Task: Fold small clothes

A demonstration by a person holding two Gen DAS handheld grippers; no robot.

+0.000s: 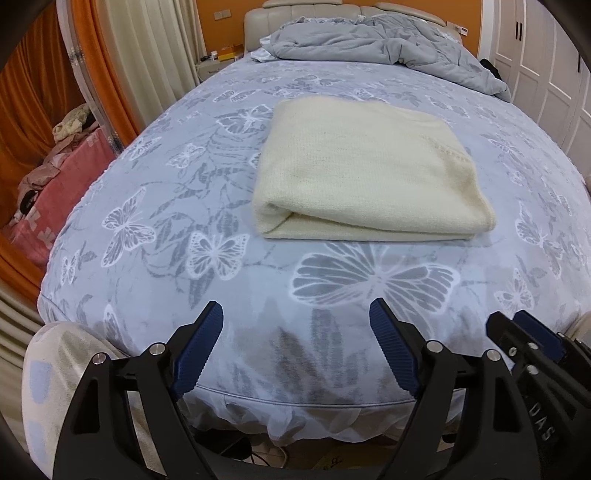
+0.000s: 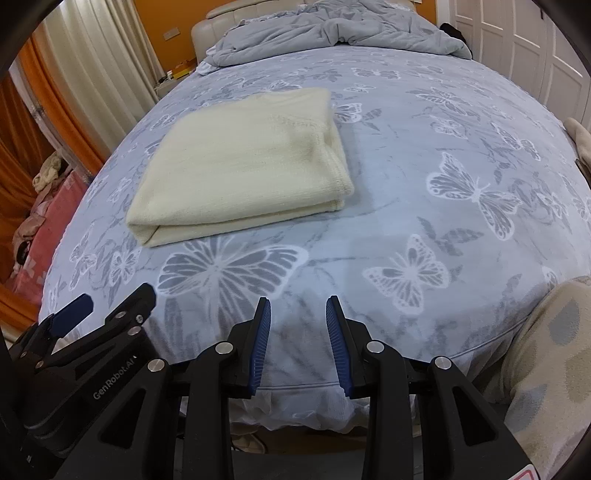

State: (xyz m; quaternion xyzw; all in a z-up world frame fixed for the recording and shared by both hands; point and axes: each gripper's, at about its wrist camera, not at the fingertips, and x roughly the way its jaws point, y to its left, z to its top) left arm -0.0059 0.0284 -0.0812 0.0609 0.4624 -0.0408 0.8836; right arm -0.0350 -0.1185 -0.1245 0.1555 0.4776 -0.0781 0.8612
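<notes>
Empty parted jaws, folded cream garment [image 1: 369, 173] beyond

A pale blue bedspread printed with white and grey butterflies [image 1: 155, 206] fills the middle of both views. At the top, a rumpled grey-blue quilt [image 1: 373, 40] lies bunched against a beige padded headboard [image 1: 258, 22]. Cream curtains [image 1: 147, 55] and orange drapes [image 1: 33, 85] hang upper left, above a pink patterned cloth heap [image 1: 55, 199]. White panelled wardrobe doors [image 2: 517, 40] stand upper right.
</notes>
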